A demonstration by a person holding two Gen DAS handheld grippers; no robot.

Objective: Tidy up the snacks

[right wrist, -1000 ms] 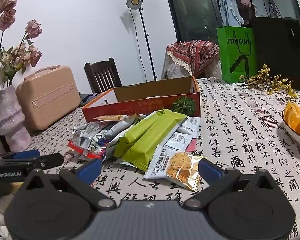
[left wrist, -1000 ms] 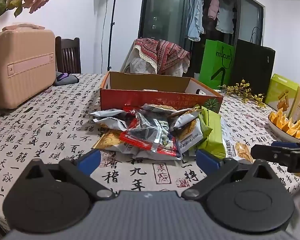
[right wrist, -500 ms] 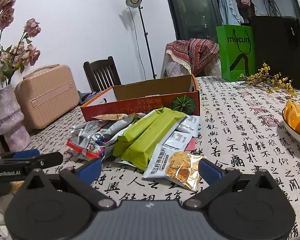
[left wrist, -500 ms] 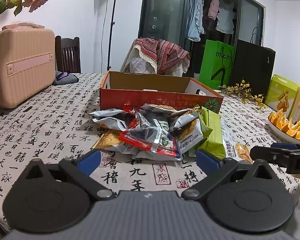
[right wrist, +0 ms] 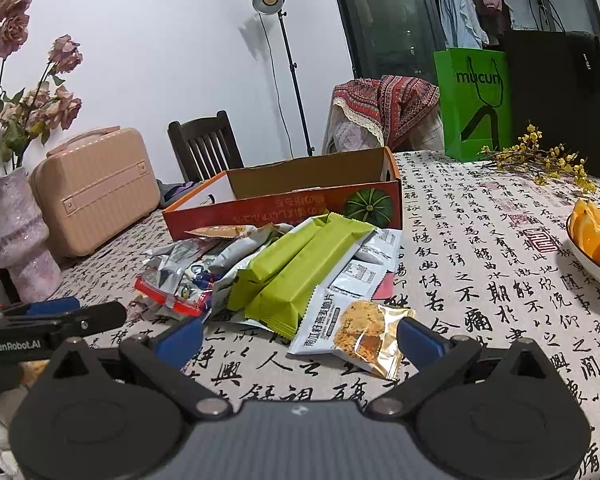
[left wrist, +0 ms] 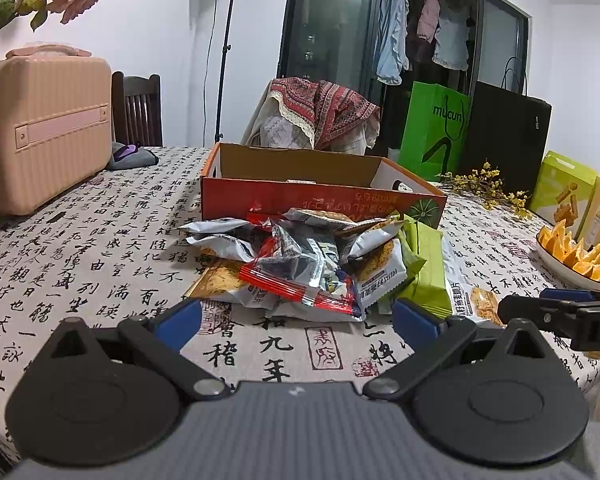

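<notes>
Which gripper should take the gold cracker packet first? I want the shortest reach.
Right, probably. The gold cracker packet lies just ahead of the open right gripper, at the pile's near edge. From the open left gripper it sits off to the side, partly behind a finger.

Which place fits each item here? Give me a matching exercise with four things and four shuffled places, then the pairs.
Things:
1. green snack bars
2. cardboard box
3. orange slices
4. pink case

Places:
A. in a bowl at the table's right edge
B. behind the snack pile, open
C. beside the vase, far left
D. on top of the pile, side by side

Pairs: 1-D, 2-B, 3-A, 4-C
</notes>
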